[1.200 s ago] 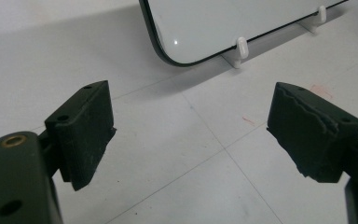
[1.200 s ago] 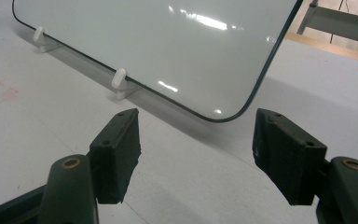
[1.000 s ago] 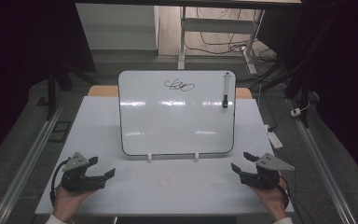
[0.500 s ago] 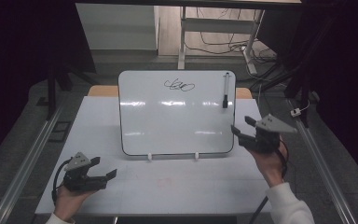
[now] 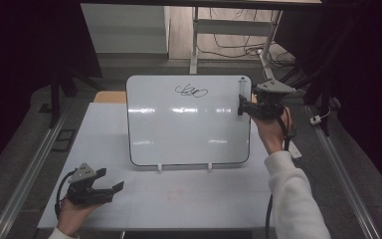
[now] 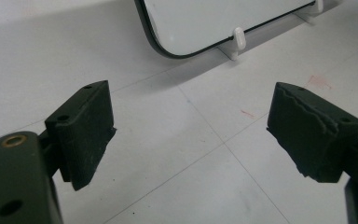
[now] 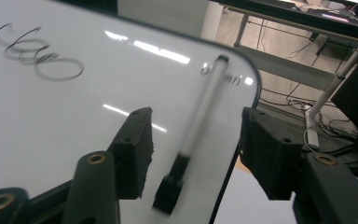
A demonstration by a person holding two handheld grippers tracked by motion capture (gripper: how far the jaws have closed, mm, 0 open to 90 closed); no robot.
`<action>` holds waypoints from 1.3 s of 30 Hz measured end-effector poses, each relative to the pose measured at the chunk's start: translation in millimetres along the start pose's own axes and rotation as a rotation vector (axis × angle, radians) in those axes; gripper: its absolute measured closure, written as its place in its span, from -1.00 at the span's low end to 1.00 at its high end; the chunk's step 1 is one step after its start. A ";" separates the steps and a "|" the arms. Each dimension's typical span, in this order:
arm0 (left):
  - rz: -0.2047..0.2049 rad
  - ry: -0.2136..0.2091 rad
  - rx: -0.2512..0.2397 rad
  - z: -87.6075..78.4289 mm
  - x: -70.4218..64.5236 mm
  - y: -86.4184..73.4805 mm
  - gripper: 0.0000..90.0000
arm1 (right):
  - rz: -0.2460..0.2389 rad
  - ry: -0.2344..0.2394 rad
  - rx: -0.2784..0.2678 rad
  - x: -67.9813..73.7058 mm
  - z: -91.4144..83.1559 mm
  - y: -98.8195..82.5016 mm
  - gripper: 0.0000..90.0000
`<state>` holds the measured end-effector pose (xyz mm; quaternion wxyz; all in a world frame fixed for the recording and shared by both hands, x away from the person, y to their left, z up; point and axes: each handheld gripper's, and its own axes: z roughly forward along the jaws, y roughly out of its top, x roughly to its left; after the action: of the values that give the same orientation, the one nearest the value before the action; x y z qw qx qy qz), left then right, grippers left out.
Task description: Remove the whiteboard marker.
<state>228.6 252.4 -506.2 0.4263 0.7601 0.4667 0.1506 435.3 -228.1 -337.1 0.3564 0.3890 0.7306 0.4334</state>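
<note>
A whiteboard [image 5: 189, 124] stands upright on two white feet on the table, with a black scribble [image 5: 191, 91] near its top. A marker [image 5: 241, 89] with a black cap at its lower end clings upright to the board's right edge. My right gripper [image 5: 242, 106] is raised at that edge, open. In the right gripper view the marker [image 7: 200, 121] stands between the jaws of the right gripper [image 7: 196, 135] and touches neither pad; the jaws have just been closing. My left gripper [image 5: 110, 191] rests open at the table's front left, and the left gripper [image 6: 191, 126] has nothing between its jaws.
The white table [image 5: 179, 199] stretches in front of the board. Metal rails [image 5: 25, 169] run along both sides of it. A white table leg [image 5: 195, 45] and cables on the floor lie behind the board.
My right gripper has risen from the table's front right and moved away to the marker at the board's right edge. Its jaws stand narrower. The left gripper has stayed put.
</note>
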 end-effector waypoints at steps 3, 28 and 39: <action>0.000 0.002 0.000 0.3 0.5 -0.2 -0.66 | 0.008 -0.015 0.006 -2.4 7.2 4.9 0.06; 0.004 0.016 -0.004 -1.0 2.5 -1.8 -0.66 | 0.109 -0.111 0.049 3.5 42.7 16.9 0.80; 0.004 0.019 -0.001 -0.4 2.8 -1.7 -0.66 | 0.134 -0.044 -0.052 -0.5 16.4 7.9 0.80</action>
<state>228.8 255.3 -507.8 0.4221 0.7593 0.4691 0.1589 451.7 -220.2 -335.9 0.3525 0.4371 0.6833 0.4666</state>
